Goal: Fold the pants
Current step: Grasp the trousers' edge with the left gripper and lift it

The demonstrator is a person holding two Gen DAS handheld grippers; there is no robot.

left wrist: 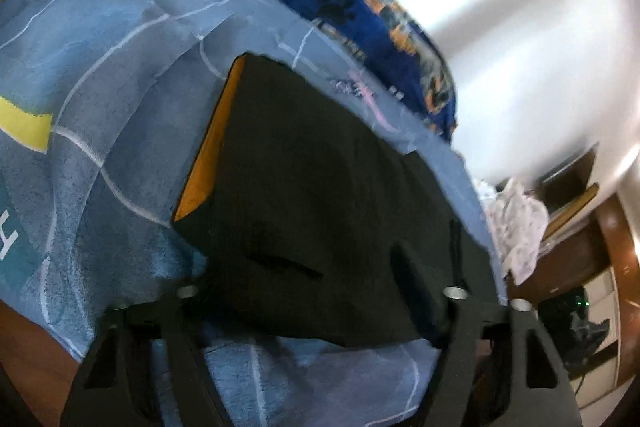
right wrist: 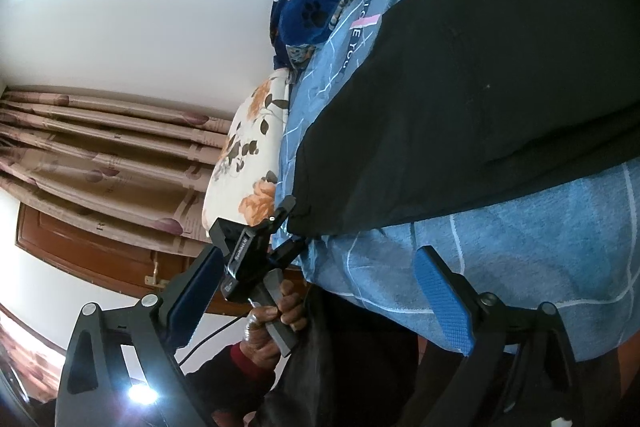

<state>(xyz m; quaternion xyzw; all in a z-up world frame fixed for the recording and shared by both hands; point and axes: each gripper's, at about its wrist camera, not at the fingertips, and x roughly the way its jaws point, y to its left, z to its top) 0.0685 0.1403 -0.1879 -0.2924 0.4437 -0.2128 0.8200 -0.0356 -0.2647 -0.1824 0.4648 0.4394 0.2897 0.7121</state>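
Note:
Black pants (left wrist: 320,195) lie folded flat on the blue bedspread (left wrist: 120,75), with an orange lining strip (left wrist: 212,143) along their left edge. They also show in the right wrist view (right wrist: 480,99). My left gripper (left wrist: 316,291) is open, its jaws wide on either side of the pants' near corner. In the right wrist view the left gripper (right wrist: 294,223) straddles that corner of the pants, held by a hand (right wrist: 276,319). My right gripper (right wrist: 320,303) is open and empty, its blue pads (right wrist: 444,303) apart near the bed edge.
A dark blue paw-print blanket (left wrist: 360,3) lies bunched along the far side of the bed. A floral pillow (right wrist: 248,155) sits at the bed's end. Curtains (right wrist: 100,147) and a wooden door (right wrist: 92,255) are beyond. White cloth (left wrist: 516,223) is piled beside the bed.

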